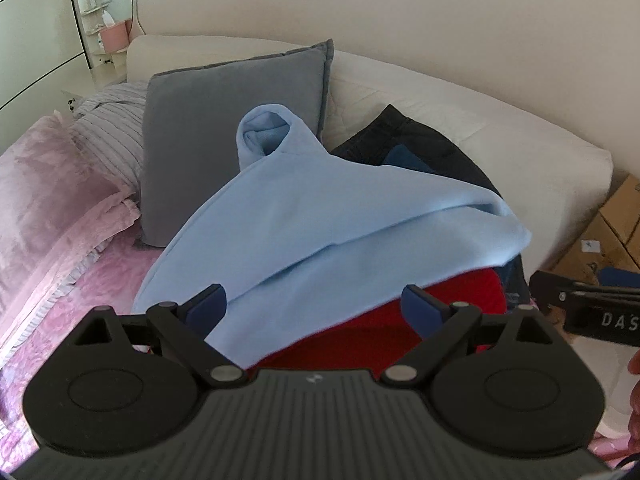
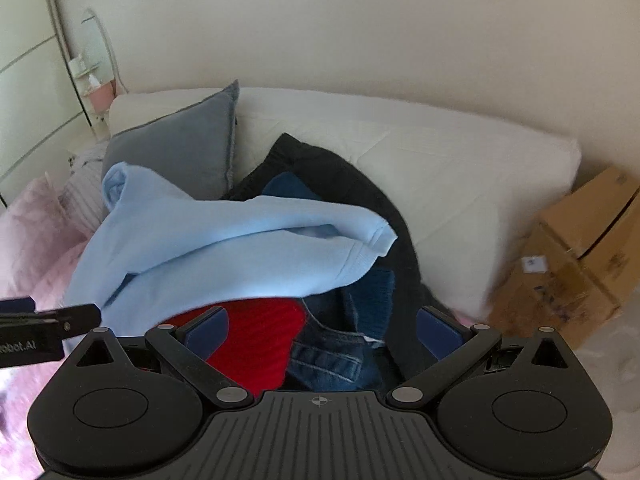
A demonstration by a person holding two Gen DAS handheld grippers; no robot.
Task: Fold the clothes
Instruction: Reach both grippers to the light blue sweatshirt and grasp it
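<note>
A light blue hoodie (image 1: 320,232) lies on top of a pile of clothes on the bed, its hood toward the grey pillow. Under it show a red garment (image 1: 380,336), blue jeans (image 2: 336,356) and a black garment (image 2: 340,176). My left gripper (image 1: 316,308) is open just in front of the hoodie's near edge, nothing between its fingers. My right gripper (image 2: 324,332) is open over the red garment (image 2: 256,340) and jeans, holding nothing. The hoodie (image 2: 224,248) shows a ribbed cuff at its right end. Each gripper appears at the edge of the other's view.
A grey pillow (image 1: 236,136) leans on the cream headboard (image 1: 460,120). A pink blanket (image 1: 52,208) covers the bed at left. Cardboard boxes (image 2: 580,256) stand on the floor at right. A white wardrobe (image 2: 28,92) and small shelf are at far left.
</note>
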